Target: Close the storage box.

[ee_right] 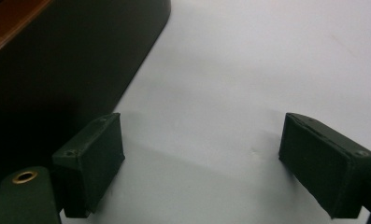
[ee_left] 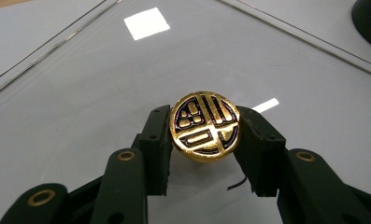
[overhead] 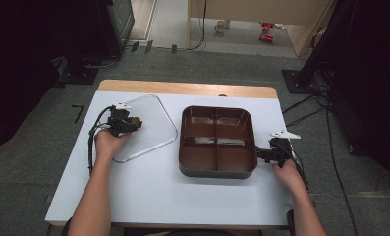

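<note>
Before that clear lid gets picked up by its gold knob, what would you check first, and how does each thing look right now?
1. Grip on the gold knob: the left gripper has a jaw on each side of it, touching. Ok.
2. Knob centred between the jaws: ok.
3. Clear lid lying flat on the table: ok by the high view.
4. Brown tray ready to take the lid: four compartments; whether they are empty, cannot tell.
5. Right gripper out of the way: its jaws stand wide apart with nothing between them, beside the tray's outer wall. Ok.
6. Cable trailing from the left gripper, clear of the lid: cannot tell.
</note>
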